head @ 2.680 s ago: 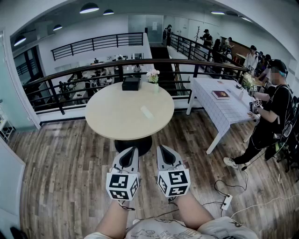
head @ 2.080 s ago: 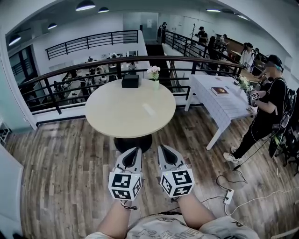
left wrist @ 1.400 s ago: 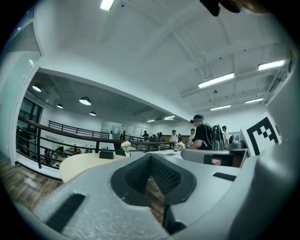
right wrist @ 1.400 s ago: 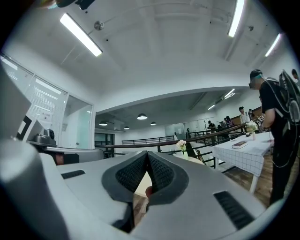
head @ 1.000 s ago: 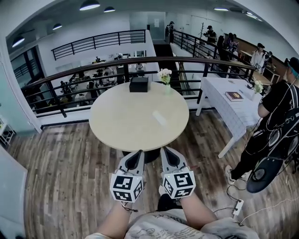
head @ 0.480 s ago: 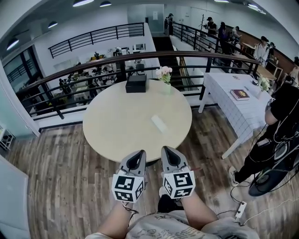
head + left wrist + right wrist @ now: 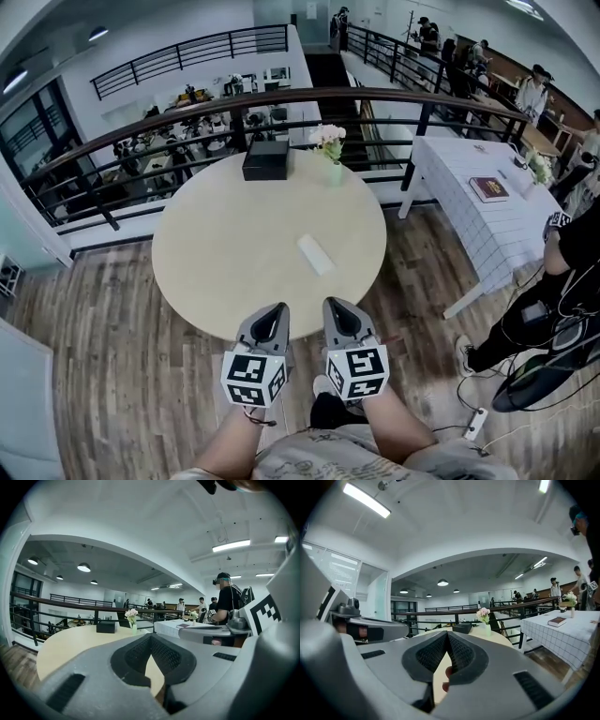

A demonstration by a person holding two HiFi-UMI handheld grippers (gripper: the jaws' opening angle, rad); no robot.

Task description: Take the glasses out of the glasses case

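Observation:
A pale, flat glasses case (image 7: pixel 315 254) lies shut on the round beige table (image 7: pixel 216 244), right of its middle. In the head view my left gripper (image 7: pixel 277 309) and right gripper (image 7: pixel 330 305) hang side by side at the table's near edge, well short of the case. Both are shut with nothing between the pads. The left gripper view shows the left gripper (image 7: pixel 151 637) with its pads meeting at the tip. The right gripper (image 7: pixel 447 633) looks the same in its own view. The case does not show in either gripper view.
At the table's far edge stand a black box (image 7: pixel 265 159) and a vase of flowers (image 7: pixel 330 145). Behind them runs a dark railing (image 7: pixel 187 108). To the right stand a white-clothed table (image 7: pixel 487 225) with a book (image 7: pixel 491 188) and several people. A power strip (image 7: pixel 473 422) lies on the floor.
The round table has come closer in the head view, and both grippers now reach its near edge. Both stay shut and empty.

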